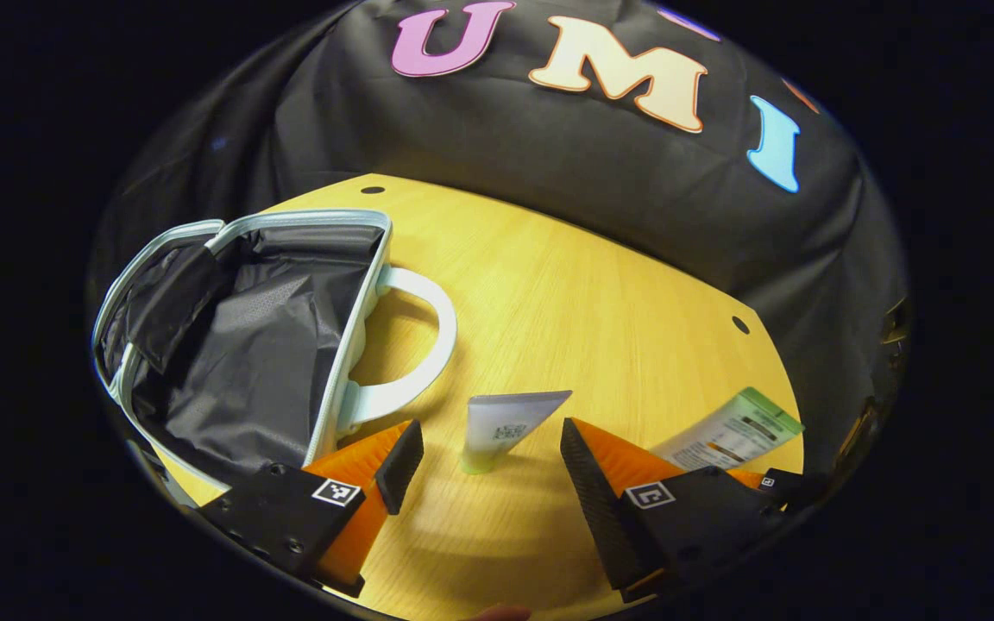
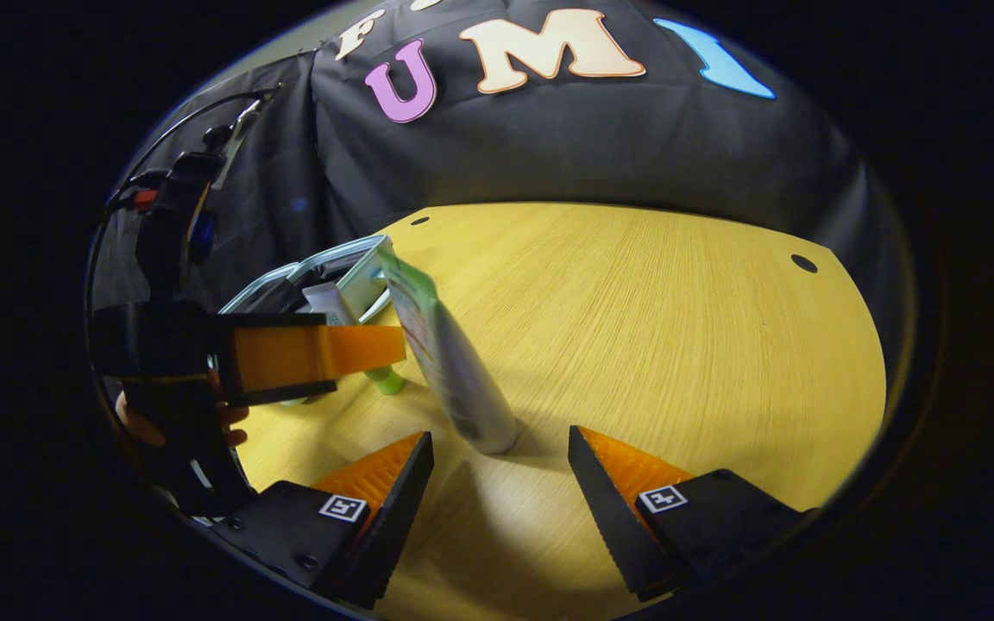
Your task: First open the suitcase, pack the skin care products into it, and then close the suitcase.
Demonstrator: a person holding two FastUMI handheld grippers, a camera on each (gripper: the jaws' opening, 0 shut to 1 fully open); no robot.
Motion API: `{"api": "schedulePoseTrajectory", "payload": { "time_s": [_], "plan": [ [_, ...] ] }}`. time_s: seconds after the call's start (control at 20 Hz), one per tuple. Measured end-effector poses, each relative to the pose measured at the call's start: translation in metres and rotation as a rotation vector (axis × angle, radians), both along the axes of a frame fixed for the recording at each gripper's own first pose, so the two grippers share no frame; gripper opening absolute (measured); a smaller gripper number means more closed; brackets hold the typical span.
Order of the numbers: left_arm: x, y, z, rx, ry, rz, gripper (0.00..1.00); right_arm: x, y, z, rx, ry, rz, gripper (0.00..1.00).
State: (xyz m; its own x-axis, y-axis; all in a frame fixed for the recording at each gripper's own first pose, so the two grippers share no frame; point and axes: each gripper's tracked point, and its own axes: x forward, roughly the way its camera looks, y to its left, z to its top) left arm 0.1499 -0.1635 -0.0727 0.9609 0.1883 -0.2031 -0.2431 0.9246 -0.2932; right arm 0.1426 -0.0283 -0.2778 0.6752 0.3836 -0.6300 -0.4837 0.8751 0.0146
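Note:
The suitcase (image 1: 247, 345) lies open at the left of the left gripper view, showing black lining, a pale rim and a white handle (image 1: 428, 345). A small white tube with a green cap (image 1: 506, 427) stands cap-down between the open fingers of my left gripper (image 1: 488, 440), untouched by either. A larger white tube with a green end (image 1: 730, 431) stands to its right. In the right gripper view, this larger tube (image 2: 454, 362) stands upright just ahead of my open right gripper (image 2: 501, 444). My left gripper (image 2: 380, 349) hovers beside the small tube (image 2: 329, 304), with the suitcase (image 2: 324, 263) behind.
The wooden table (image 2: 652, 328) stretches bare to the right, with small holes near its far edge. The black cloth wall rises close behind the table (image 1: 600, 302). A hand (image 2: 130, 423) holds the left gripper at the left.

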Motion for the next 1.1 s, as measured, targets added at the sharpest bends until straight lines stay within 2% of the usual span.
{"api": "schedulePoseTrajectory", "payload": {
  "time_s": [0.15, 0.35, 0.4, 0.5, 0.55, 0.85, 0.95, 1.0, 1.05, 1.1],
  "plan": [
    [0.011, -0.003, -0.009, -0.04, 0.024, -0.008, 0.94, 0.007, 0.005, -0.009, 0.013, 0.012, -0.002, 0.98],
    [0.025, -0.005, -0.017, -0.05, 0.053, -0.019, 0.86, 0.011, 0.013, -0.014, 0.032, 0.03, 0.004, 0.98],
    [0.026, -0.003, -0.016, -0.043, 0.053, -0.014, 0.78, 0.013, 0.016, -0.013, 0.039, 0.025, 0.01, 0.98],
    [0.032, 0.002, -0.02, -0.029, 0.062, 0.002, 0.45, 0.013, 0.017, -0.012, 0.044, 0.028, 0.019, 0.98],
    [0.033, -0.003, -0.018, -0.034, 0.059, -0.018, 0.29, 0.016, 0.018, -0.011, 0.049, 0.023, 0.019, 0.98],
    [0.027, -0.006, -0.017, -0.034, 0.067, -0.041, 0.26, 0.025, 0.024, -0.001, 0.089, -0.008, 0.014, 0.97],
    [0.018, -0.005, -0.013, -0.013, 0.084, -0.034, 0.26, 0.026, 0.03, 0.003, 0.101, -0.026, 0.031, 0.87],
    [0.012, -0.003, -0.011, 0.001, 0.097, -0.026, 0.26, 0.023, 0.035, 0.005, 0.118, -0.028, 0.048, 0.69],
    [0.006, -0.002, -0.008, 0.012, 0.109, -0.022, 0.26, 0.024, 0.038, 0.007, 0.123, -0.04, 0.053, 0.74],
    [0.001, -0.001, -0.004, 0.017, 0.113, -0.021, 0.26, 0.024, 0.037, 0.009, 0.115, -0.052, 0.055, 0.55]
  ]
}}
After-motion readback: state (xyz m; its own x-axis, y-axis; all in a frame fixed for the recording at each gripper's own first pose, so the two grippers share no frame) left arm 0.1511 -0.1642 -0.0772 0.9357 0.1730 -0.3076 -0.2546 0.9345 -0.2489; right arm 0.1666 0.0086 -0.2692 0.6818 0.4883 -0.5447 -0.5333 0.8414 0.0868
